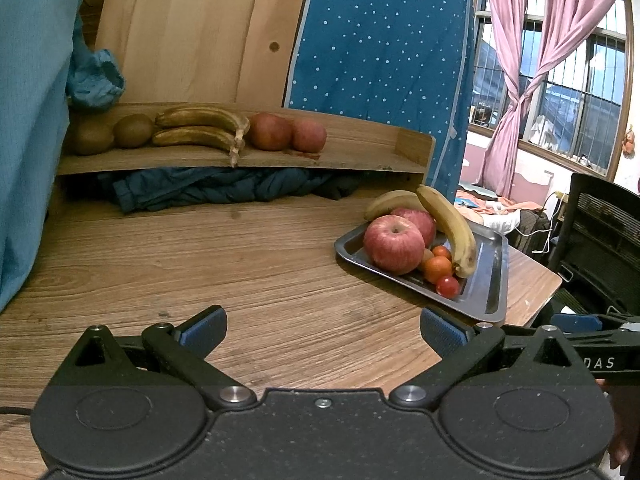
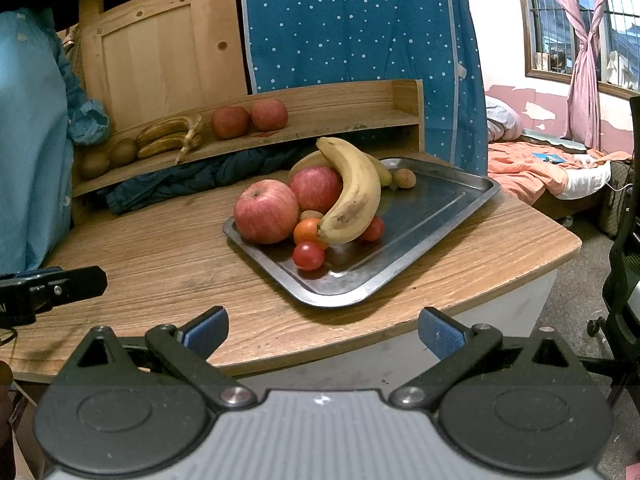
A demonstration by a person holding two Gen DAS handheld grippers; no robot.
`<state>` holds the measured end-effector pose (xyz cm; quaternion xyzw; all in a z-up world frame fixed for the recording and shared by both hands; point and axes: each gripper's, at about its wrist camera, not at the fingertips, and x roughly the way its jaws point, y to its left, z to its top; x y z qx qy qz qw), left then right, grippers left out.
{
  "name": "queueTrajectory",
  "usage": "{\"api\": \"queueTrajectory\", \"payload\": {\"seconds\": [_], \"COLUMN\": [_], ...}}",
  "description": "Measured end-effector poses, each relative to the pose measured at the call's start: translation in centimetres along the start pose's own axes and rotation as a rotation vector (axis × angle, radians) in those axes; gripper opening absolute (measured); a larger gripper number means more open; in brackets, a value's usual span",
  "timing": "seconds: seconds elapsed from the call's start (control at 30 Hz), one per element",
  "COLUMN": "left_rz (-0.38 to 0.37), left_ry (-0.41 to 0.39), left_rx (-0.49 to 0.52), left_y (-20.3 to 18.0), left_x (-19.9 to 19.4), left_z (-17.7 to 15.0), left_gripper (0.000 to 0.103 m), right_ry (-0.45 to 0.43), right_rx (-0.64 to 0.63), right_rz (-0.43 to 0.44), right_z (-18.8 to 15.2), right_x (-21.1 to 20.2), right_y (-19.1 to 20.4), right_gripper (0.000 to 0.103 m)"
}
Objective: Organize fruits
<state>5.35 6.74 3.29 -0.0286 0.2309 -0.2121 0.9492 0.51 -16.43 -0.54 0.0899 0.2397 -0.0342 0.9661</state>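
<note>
A metal tray (image 2: 420, 232) (image 1: 490, 276) on the wooden table holds two red apples (image 2: 266, 211) (image 1: 394, 244), two yellow bananas (image 2: 354, 192) (image 1: 450, 224), an orange (image 2: 308, 232), small red tomatoes (image 2: 308, 256) and a small brown fruit (image 2: 404, 178). On the wooden shelf (image 1: 352, 152) (image 2: 340, 120) lie two kiwis (image 1: 134, 130), two browned bananas (image 1: 200, 126) and two apples (image 1: 272, 131). My left gripper (image 1: 322, 328) is open over bare table, left of the tray. My right gripper (image 2: 322, 330) is open at the table's front edge, short of the tray.
A dark blue garment (image 1: 208, 188) is stuffed under the shelf. Light blue cloth (image 1: 28, 120) hangs at the left. A black office chair (image 1: 600, 240) stands to the right of the table, beyond its rounded edge. A dotted blue cover (image 2: 352, 24) rises behind the shelf.
</note>
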Motion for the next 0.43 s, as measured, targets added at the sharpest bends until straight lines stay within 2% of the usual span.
{"api": "queueTrajectory", "payload": {"seconds": [0.43], "left_rz": [-0.007], "left_ry": [-0.006], "left_rx": [0.003], "left_y": [-0.03], "left_x": [-0.21], "left_z": [-0.01], "left_gripper": [0.102], "right_ry": [0.000], "right_rx": [0.000], "right_rz": [0.000], "right_z": [0.00], "right_x": [-0.02], "right_y": [-0.02], "right_gripper": [0.103]}}
